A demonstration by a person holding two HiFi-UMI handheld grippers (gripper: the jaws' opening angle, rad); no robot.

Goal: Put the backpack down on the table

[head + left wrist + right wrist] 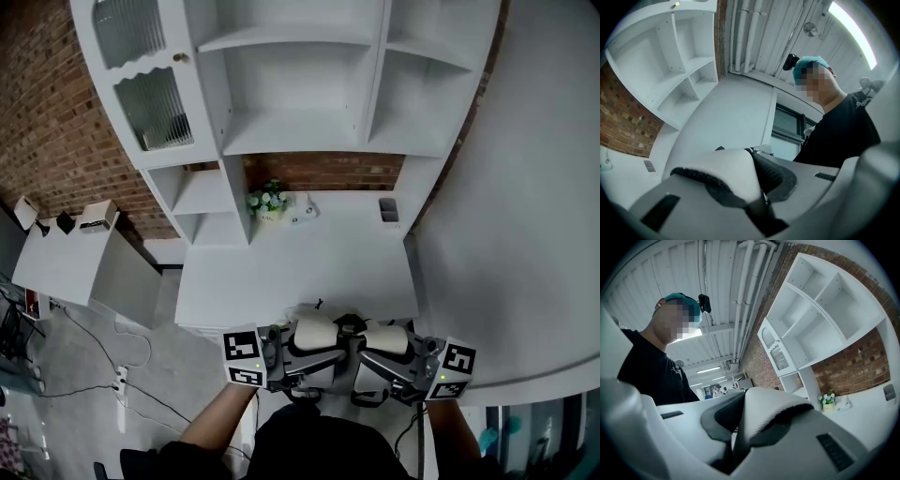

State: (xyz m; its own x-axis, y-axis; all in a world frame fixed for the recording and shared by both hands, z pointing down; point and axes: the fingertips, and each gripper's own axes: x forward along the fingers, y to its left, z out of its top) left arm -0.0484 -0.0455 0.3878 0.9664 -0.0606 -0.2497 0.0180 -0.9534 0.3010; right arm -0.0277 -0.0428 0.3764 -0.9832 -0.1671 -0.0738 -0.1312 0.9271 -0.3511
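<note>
Of the backpack I see only its two cream padded shoulder straps with black mesh undersides. In the head view they lie close to the person's chest, at the near edge of the white table [281, 272]. My left gripper [305, 364] is shut on the left strap [314, 332], and my right gripper [380, 364] is shut on the right strap [388, 339]. The left gripper view shows its strap [724, 171] pinched in the left gripper [757, 201]. The right gripper view shows the other strap [771, 411] pinched in the right gripper [733, 446]. The bag's body is hidden.
A white shelf unit [300, 84] stands at the back of the table against a brick wall. On the table's far side are a small flower pot [267, 202] and a grey holder [388, 210]. A lower white side table [66, 258] and floor cables [103, 366] lie at the left.
</note>
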